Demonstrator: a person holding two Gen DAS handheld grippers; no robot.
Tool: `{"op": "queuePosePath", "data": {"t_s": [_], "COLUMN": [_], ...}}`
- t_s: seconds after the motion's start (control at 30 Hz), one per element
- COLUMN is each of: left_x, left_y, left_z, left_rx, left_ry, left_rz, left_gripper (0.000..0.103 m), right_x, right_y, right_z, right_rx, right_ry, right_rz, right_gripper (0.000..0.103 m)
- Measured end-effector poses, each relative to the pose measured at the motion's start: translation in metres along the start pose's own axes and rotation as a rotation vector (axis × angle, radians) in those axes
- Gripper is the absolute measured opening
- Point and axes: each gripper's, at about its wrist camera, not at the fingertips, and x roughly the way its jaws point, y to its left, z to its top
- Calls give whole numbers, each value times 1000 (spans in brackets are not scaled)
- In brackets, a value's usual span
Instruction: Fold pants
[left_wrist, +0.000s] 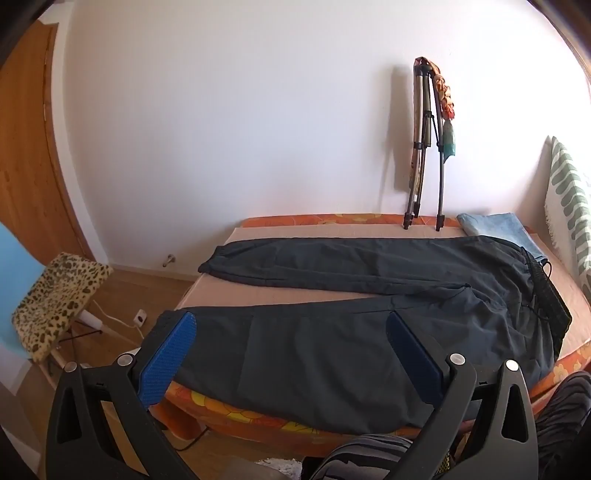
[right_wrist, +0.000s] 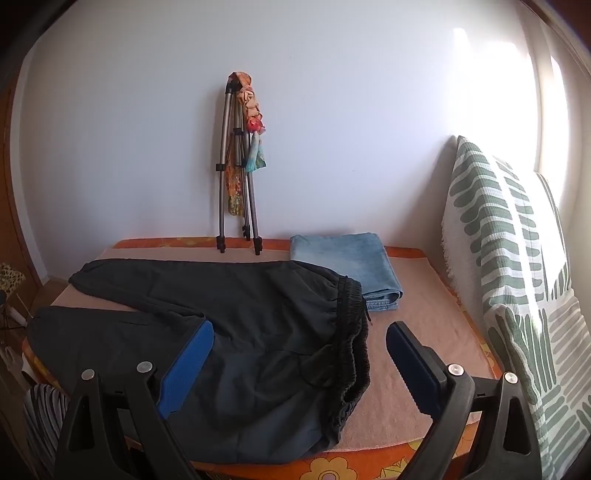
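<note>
Dark navy pants (left_wrist: 332, 332) lie spread flat on the bed, legs pointing left and the elastic waistband (right_wrist: 352, 332) at the right. My left gripper (left_wrist: 291, 328) hovers open above the near leg, close to its cuff end, blue pads wide apart and holding nothing. In the right wrist view the same pants (right_wrist: 258, 332) fill the middle. My right gripper (right_wrist: 299, 339) is open above the waist end, with the waistband lying between its spread pads but not pinched.
The bed (right_wrist: 424, 317) has a beige cover over an orange floral mattress. Folded light-blue jeans (right_wrist: 347, 266) lie at the back right. A folded tripod (right_wrist: 236, 173) leans on the wall. A green-patterned cushion (right_wrist: 509, 266) stands at right; a leopard-print stool (left_wrist: 55, 299) sits on the floor at left.
</note>
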Motion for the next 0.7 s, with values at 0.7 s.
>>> {"op": "queuePosePath", "data": {"t_s": [0.7], "left_x": [-5], "left_y": [1], "left_z": [1], "left_rx": [-13], "left_ry": [-21], "left_rz": [-1], "left_gripper": [102], "right_x": [-1], "right_y": [0], "right_z": [2], "right_rx": [10], "right_ry": [-1], "right_rz": [11], "right_gripper": [96]}}
